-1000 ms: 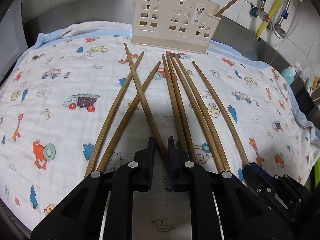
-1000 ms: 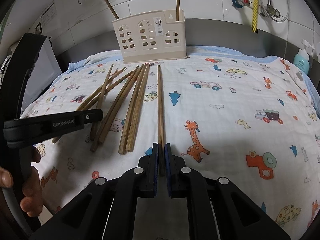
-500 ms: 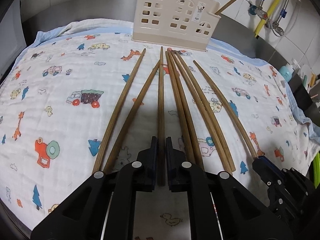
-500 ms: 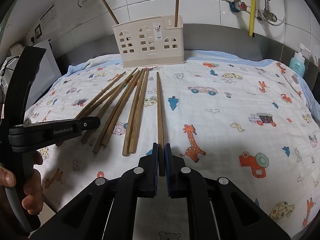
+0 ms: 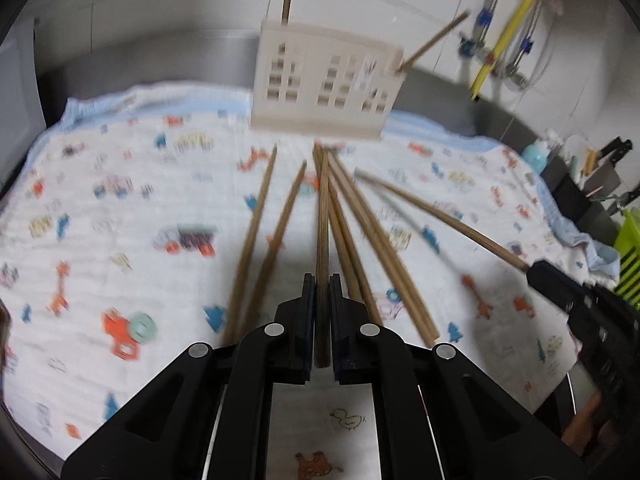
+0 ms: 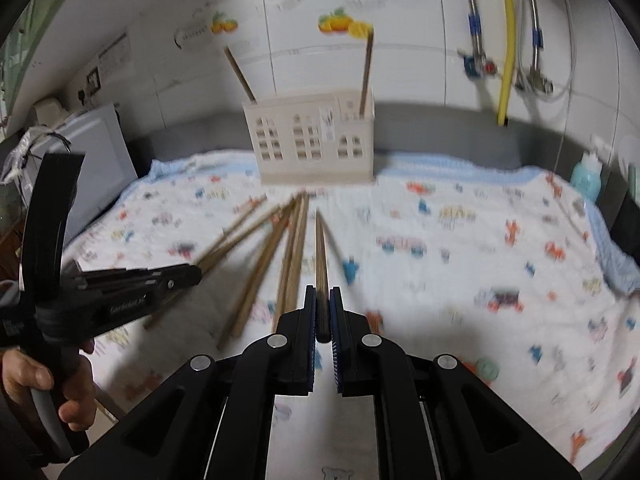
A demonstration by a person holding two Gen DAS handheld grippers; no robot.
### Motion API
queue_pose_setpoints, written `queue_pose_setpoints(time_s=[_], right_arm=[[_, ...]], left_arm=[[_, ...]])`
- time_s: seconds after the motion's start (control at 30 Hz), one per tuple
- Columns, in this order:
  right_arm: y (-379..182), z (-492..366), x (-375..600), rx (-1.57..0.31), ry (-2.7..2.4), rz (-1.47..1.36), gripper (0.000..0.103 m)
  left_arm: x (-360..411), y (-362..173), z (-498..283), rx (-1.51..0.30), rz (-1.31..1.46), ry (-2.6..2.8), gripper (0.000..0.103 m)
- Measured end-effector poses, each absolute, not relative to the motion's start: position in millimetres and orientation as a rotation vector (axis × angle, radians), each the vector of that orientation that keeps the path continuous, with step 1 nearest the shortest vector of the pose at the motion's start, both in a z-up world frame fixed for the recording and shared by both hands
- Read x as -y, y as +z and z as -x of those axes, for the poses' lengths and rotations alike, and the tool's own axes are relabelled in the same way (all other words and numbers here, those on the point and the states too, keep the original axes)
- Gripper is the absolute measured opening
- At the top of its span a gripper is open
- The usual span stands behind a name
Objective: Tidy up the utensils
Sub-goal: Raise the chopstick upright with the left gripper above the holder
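Your left hand-held gripper is clamped on one chopstick, its pads pressed to the stick's near end, the shaft running straight ahead toward the holder. Your right hand-held gripper is likewise clamped on its own chopstick, gripped at the thick end with the tip aimed forward and off the cloth. In the right wrist view your left hand grips the other tool's handle at the lower left.

Beyond the pads, the loose chopsticks lie fanned on the printed cloth covering the bench, their far tips converging near the holder's base.

The cream utensil holder stands upright at the cloth's far edge, with a chopstick sticking up at each end: one leaning left, one nearly upright at the right. Behind it is a tiled wall with a yellow hose.
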State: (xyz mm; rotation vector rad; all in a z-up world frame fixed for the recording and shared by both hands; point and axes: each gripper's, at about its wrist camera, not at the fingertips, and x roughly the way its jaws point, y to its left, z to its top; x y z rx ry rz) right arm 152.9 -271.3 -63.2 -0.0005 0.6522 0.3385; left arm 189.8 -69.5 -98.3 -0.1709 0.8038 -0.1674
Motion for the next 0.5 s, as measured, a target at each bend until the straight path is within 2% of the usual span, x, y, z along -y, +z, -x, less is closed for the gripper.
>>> queue_pose_setpoints(time_s=[0.23, 0.5], right_arm=[[-12, -169, 264, -0.58, 0.387, 0.028, 0.007], [29, -198, 246, -0.565, 0.441, 0.095, 0.007]], left_arm=[[60, -58, -177, -0.661, 0.128, -0.216, 0.006], [49, -33, -185, -0.606, 0.112, -0.266, 0.006]])
